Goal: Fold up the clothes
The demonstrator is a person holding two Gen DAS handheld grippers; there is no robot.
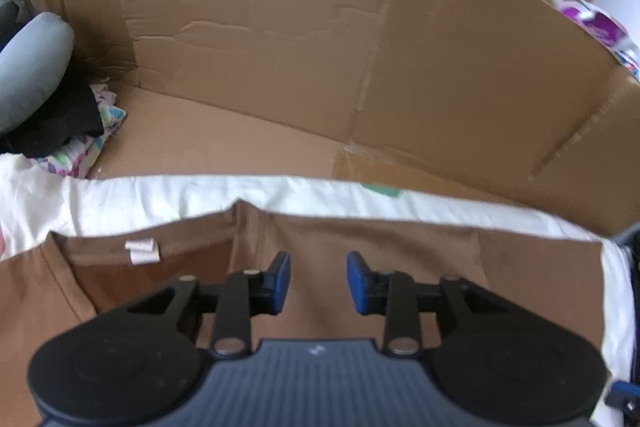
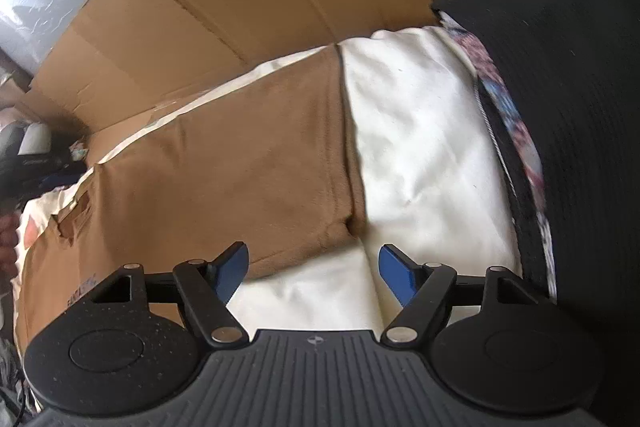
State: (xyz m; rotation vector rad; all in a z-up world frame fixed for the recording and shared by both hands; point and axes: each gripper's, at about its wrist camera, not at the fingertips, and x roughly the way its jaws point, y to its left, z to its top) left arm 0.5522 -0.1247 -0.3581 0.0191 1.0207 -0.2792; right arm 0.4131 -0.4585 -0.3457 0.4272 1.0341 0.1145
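Left wrist view: the left tongs [image 1: 318, 283] stand partly spread above the brown shirt [image 1: 360, 247], with nothing between the blue pads [image 1: 282, 281]. The shirt lies flat on a white sheet [image 1: 160, 199]; its neck label [image 1: 142, 251] sits left of the tongs. Beyond the sheet, a cardboard wall [image 1: 320, 47] encloses the surface. A clothes pile [image 1: 60, 115] rests at the wall's left end.

Right wrist view: the right tongs [image 2: 312, 277] are spread wide and empty, over the shirt's [image 2: 240, 167] corner and the sheet [image 2: 420, 147]. Right of the sheet lie a patterned cloth [image 2: 508, 115] and black fabric [image 2: 580, 87]. The cardboard [image 2: 240, 7] stands beyond the shirt.
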